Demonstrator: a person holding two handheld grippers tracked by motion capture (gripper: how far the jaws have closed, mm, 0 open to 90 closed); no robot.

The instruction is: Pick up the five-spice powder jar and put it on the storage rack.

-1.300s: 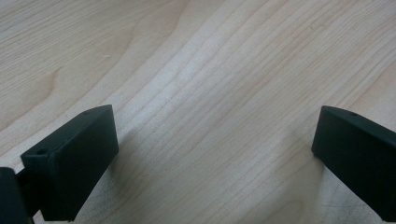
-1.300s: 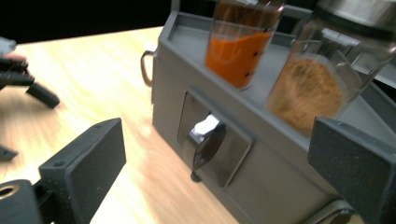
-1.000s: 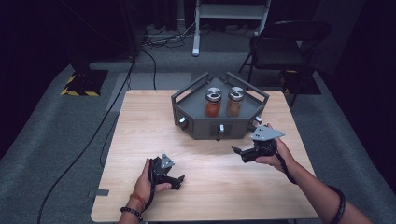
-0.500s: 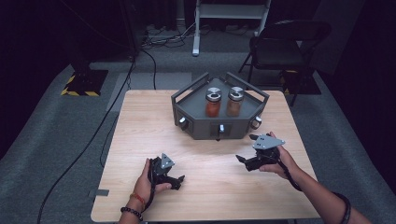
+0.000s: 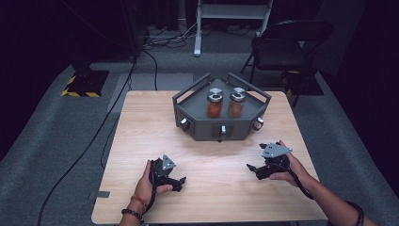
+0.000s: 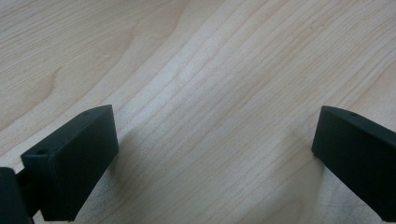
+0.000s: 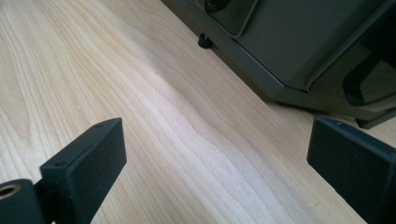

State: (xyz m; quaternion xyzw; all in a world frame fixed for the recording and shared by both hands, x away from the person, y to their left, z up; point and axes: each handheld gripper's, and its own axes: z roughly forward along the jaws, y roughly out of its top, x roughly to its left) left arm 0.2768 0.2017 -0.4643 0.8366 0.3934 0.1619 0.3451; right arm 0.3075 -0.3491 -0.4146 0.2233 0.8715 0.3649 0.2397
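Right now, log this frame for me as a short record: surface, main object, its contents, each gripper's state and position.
surface: wooden table
main object: grey rack with front knobs, at the table's far middle
contents: two jars with silver lids, red-orange jar left of brown jar
left gripper: jaws open, holding nothing, low over the near table
right gripper: jaws open, holding nothing, near the rack's front right
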